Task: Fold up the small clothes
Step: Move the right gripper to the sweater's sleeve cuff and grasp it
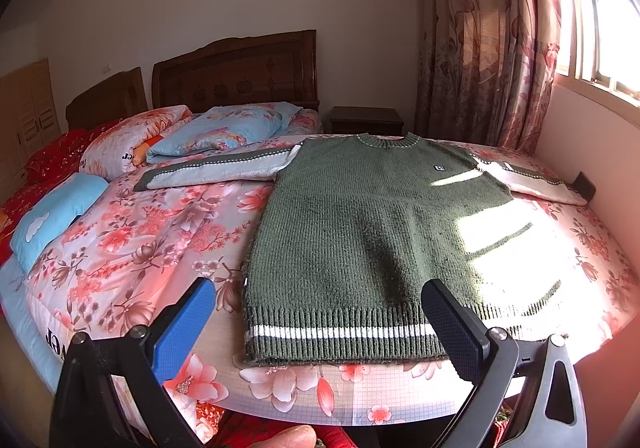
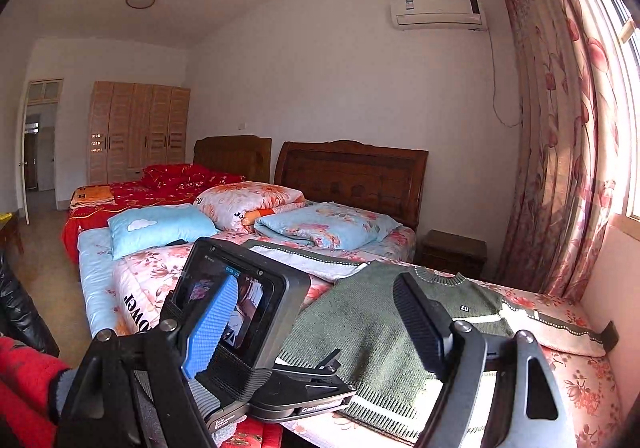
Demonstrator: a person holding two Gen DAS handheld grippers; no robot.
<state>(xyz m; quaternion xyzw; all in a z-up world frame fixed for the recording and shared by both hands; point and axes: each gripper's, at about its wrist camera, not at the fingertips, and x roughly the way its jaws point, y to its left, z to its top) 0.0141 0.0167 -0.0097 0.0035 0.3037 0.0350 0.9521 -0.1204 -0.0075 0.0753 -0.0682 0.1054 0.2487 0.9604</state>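
Green knit sweater (image 1: 360,232): flat on floral table (image 1: 304,396), hem at near edge, sleeves spread.
Left gripper (image 1: 320,332): jaws apart, empty.
Right gripper (image 2: 316,328): jaws apart, empty.
Right view only: air conditioner (image 2: 438,13), wardrobe (image 2: 138,129).

- The right tongs (image 2: 320,328) stand spread wide, holding nothing.
- A green sweater (image 2: 372,324) lies flat on the floral tabletop (image 2: 576,380), sleeves spread.
- The left tongs' camera unit (image 2: 240,312) sits just before the blue finger (image 2: 212,324).
- Beds (image 2: 132,207), wardrobe (image 2: 138,127) and curtain (image 2: 560,127) stand behind.
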